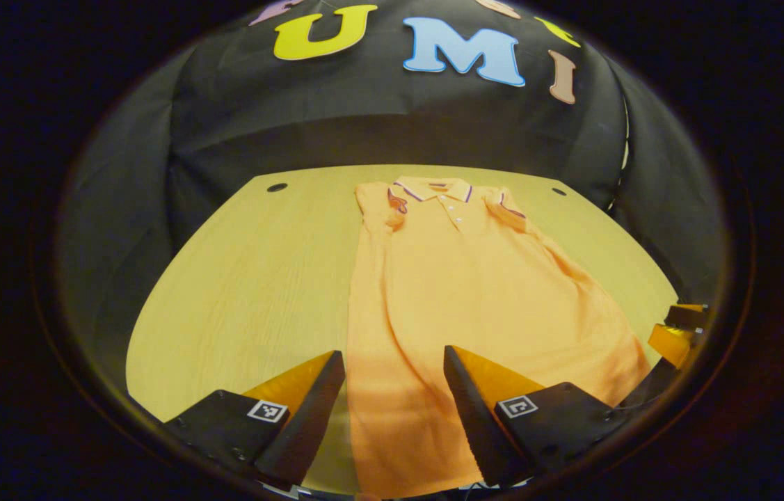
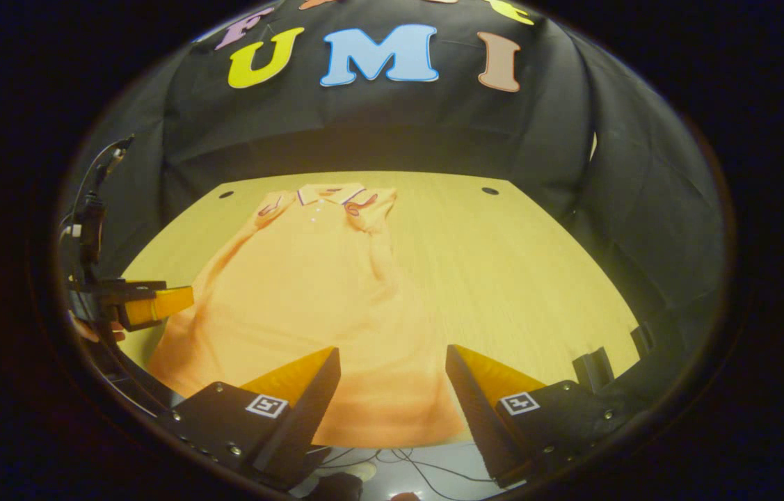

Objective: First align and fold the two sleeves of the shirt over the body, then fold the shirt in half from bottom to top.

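Orange polo shirt (image 1: 461,306) is laid on the table (image 1: 245,292), sleeves folded in; both tongs (image 1: 394,400) (image 2: 392,400) are held released above the hem, which must be gripped next.

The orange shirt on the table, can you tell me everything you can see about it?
The orange shirt is a polo with a collar edged in dark and white stripes and small buttons below it. It looks like soft knitted cloth. It lies flat, face up, on the wooden table, collar toward the far edge, hem toward the near edge. Both short sleeves are already folded in over the body. Only the table touches it; both grippers are open above the hem.
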Demonstrator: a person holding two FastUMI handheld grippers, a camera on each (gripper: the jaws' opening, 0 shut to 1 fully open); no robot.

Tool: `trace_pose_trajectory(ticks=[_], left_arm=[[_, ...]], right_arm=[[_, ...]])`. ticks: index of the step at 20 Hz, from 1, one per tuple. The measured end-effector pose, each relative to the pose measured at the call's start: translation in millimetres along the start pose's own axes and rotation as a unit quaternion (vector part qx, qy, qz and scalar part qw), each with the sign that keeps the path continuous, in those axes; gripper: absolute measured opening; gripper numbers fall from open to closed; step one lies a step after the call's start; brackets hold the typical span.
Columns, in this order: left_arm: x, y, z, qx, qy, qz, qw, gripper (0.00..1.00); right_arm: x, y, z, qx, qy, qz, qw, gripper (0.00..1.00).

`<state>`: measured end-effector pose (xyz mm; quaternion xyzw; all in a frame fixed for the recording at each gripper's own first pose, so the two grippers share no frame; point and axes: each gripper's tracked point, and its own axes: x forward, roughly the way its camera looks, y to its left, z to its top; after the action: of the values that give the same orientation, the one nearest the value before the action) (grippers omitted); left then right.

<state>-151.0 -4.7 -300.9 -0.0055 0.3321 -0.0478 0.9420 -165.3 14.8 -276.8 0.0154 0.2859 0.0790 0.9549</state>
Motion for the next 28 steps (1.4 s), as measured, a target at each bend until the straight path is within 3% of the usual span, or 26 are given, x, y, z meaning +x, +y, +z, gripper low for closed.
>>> trace_pose_trajectory(ticks=[10, 21, 22, 23, 25, 26, 27, 28], left_arm=[[-52.3, -5.2, -75.5, 0.01, 0.012, -0.004, 1.0, 0.95], [-51.8, -10.6, -98.6, 0.016, 0.012, 0.014, 1.0, 0.95], [-51.9, -10.8, -98.8, 0.013, 0.009, 0.017, 1.0, 0.94], [-51.7, -12.9, -99.9, 0.012, 0.007, 0.016, 1.0, 0.92], [-50.5, -20.3, -99.0, 0.017, 0.005, 0.011, 1.0, 0.71], [-48.6, -23.4, -97.3, 0.019, 0.006, 0.007, 1.0, 0.62], [-47.2, -26.0, -95.5, 0.018, 0.004, 0.006, 1.0, 0.43], [-45.8, -26.1, -95.3, 0.014, 0.006, 0.009, 1.0, 0.31]], right_arm=[[14.5, -18.7, -54.5, 0.002, 0.051, -0.011, 0.999, 0.95], [15.0, -8.1, -70.8, 0.015, 0.058, 0.002, 0.998, 0.95], [17.0, -2.8, -72.2, 0.024, 0.059, 0.014, 0.998, 0.94], [16.5, 0.3, -72.7, 0.034, 0.059, 0.015, 0.998, 0.83], [15.8, 3.8, -70.4, 0.034, 0.058, 0.022, 0.998, 0.7], [15.2, 4.7, -69.7, 0.036, 0.056, 0.02, 0.998, 0.54], [15.4, 5.3, -69.8, 0.031, 0.057, 0.021, 0.998, 0.48], [15.9, 12.2, -68.6, 0.041, 0.058, 0.038, 0.997, 0.46]])
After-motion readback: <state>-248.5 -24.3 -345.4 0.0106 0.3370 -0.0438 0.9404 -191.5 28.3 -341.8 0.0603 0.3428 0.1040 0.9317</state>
